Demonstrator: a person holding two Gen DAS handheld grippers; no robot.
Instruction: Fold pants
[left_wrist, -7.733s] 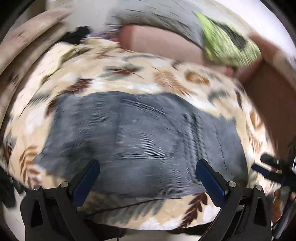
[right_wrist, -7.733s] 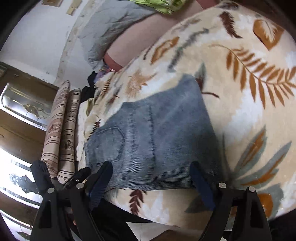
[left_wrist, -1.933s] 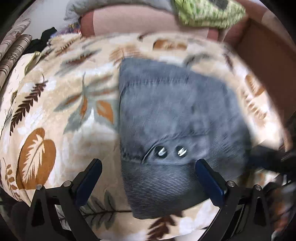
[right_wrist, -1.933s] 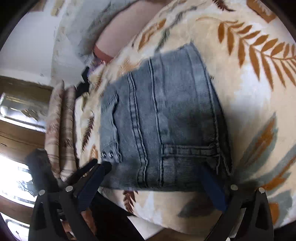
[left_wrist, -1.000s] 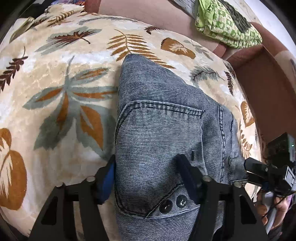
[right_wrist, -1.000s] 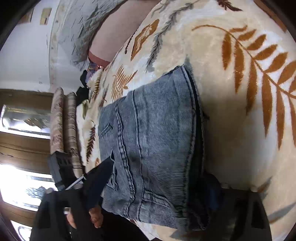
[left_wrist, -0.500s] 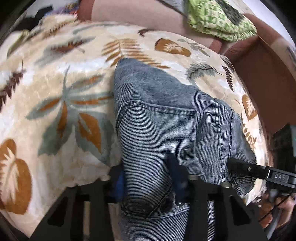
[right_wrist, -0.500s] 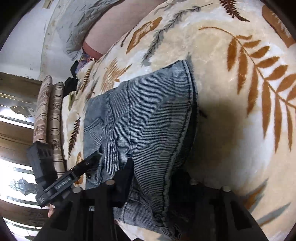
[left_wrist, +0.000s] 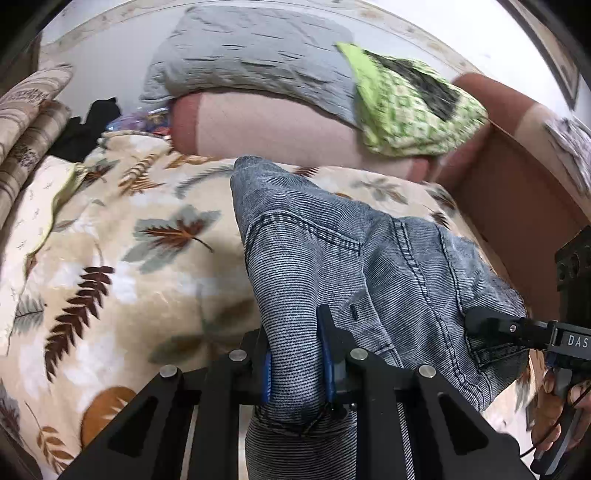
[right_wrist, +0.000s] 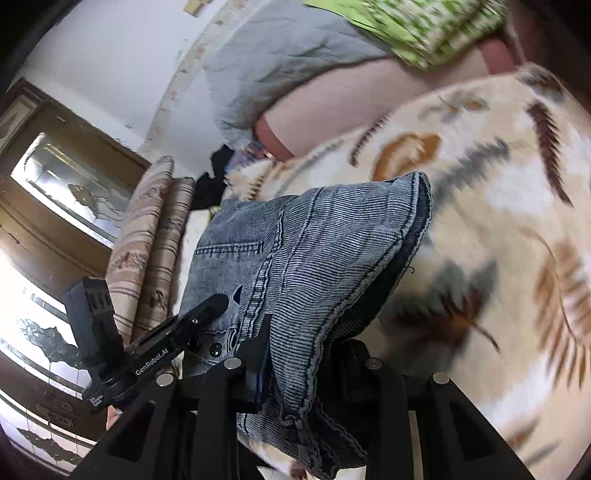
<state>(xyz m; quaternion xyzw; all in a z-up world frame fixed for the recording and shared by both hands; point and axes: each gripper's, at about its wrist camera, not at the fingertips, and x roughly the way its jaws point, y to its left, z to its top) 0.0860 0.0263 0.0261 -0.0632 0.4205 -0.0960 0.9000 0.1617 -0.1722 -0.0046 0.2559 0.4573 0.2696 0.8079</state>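
Observation:
The folded grey-blue denim pants (left_wrist: 332, 251) hang lifted above the leaf-print blanket (left_wrist: 110, 258). My left gripper (left_wrist: 295, 354) is shut on one near corner of the bundle, with thick cloth between its blue pads. My right gripper (right_wrist: 299, 354) is shut on the other near corner of the pants (right_wrist: 314, 251), and it shows at the right of the left wrist view (left_wrist: 517, 332). The left gripper shows at the lower left of the right wrist view (right_wrist: 166, 343). The far edge of the pants droops toward the blanket.
A grey pillow (left_wrist: 251, 59) and a green patterned cloth (left_wrist: 413, 107) lie on a pink bolster (left_wrist: 266, 129) at the bed's head. A brown headboard (left_wrist: 517, 206) stands on the right. Rolled striped cushions (right_wrist: 155, 236) and a wooden door (right_wrist: 66, 192) are on the left.
Both grippers closed on the near corners of the folded pants and lifted the bundle up off the blanket.

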